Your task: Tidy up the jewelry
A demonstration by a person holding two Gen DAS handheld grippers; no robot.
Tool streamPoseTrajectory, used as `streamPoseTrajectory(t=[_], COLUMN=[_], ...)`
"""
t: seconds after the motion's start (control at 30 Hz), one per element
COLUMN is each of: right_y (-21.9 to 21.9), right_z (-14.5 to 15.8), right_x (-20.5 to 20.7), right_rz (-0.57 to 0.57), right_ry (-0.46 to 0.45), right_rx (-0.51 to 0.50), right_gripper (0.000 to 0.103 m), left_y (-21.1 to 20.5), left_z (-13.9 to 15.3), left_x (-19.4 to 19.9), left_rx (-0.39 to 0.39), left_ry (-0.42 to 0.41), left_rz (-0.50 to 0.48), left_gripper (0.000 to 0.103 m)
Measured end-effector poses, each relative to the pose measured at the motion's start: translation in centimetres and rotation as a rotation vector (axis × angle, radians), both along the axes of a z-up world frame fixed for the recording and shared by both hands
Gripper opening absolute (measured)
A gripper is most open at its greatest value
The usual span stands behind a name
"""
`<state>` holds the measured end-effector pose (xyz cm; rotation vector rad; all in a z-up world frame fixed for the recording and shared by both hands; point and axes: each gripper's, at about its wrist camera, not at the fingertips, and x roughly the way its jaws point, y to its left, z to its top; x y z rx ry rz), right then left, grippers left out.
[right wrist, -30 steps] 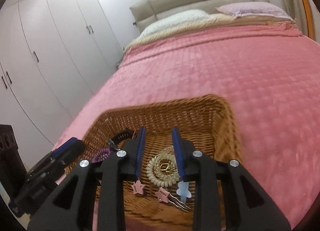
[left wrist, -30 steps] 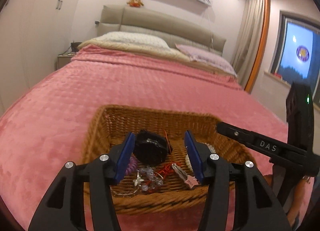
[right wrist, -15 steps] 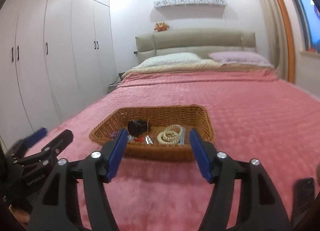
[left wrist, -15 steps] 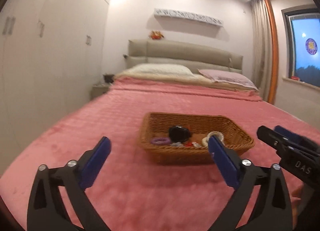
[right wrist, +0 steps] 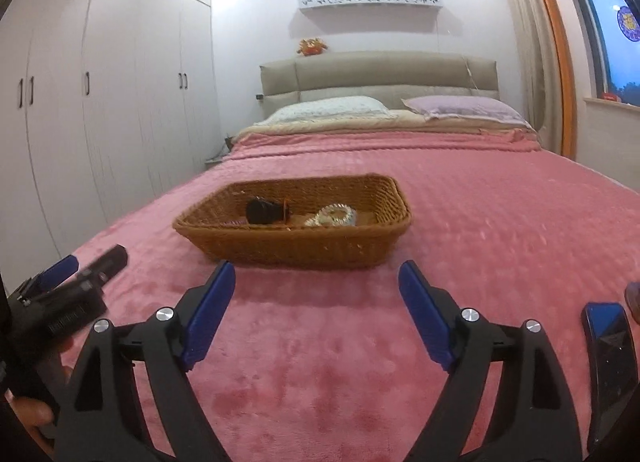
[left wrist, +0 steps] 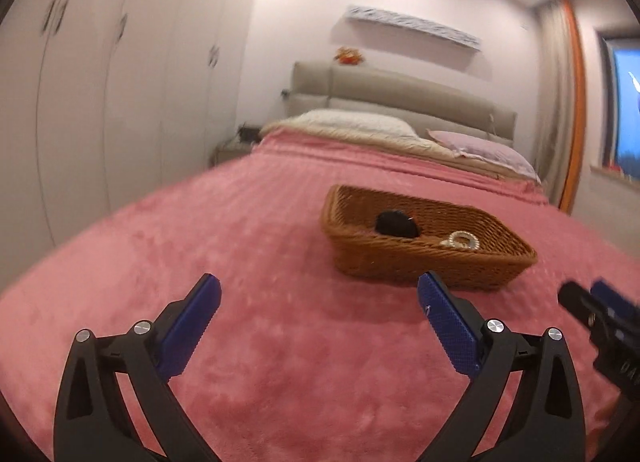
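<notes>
A brown wicker basket (right wrist: 304,248) sits on the pink bedspread (right wrist: 480,229); it also shows in the left wrist view (left wrist: 400,262). Inside lie a black hair tie (right wrist: 262,211) and a pearl bracelet (right wrist: 332,217), also seen in the left wrist view as the black hair tie (left wrist: 396,223) and the pearl bracelet (left wrist: 462,240). Other small pieces are hidden by the basket wall. My left gripper (left wrist: 318,326) is open and empty, short of the basket and to its left. My right gripper (right wrist: 316,310) is open and empty, just in front of the basket.
A dark phone (right wrist: 610,362) lies on the bedspread at the right. Pillows (right wrist: 332,106) and a grey headboard (right wrist: 380,71) are at the far end. White wardrobes (right wrist: 100,121) line the left wall. A window (right wrist: 616,29) is on the right.
Both grippers have pulled back from the basket, which was under the fingers a second ago, and both have opened wide. The left view has swung left since half a second ago.
</notes>
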<state>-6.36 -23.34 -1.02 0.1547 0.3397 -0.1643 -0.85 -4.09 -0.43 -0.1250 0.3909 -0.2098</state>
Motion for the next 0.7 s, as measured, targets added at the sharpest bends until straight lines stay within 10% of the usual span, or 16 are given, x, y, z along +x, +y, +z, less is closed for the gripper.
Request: streamPoseTrajectory(t=[0.7], right_y=[0.7], right_z=[0.1], right_x=[-0.7], right_rz=[-0.027], right_ry=[-0.027], right_rx=[-0.058], right_gripper=[0.086], left_y=[0.1], left_z=[0.7], left_x=[-1.7], left_rx=[-0.01], left_ry=[-0.085], left_rz=[-0.008], left_gripper=[0.095])
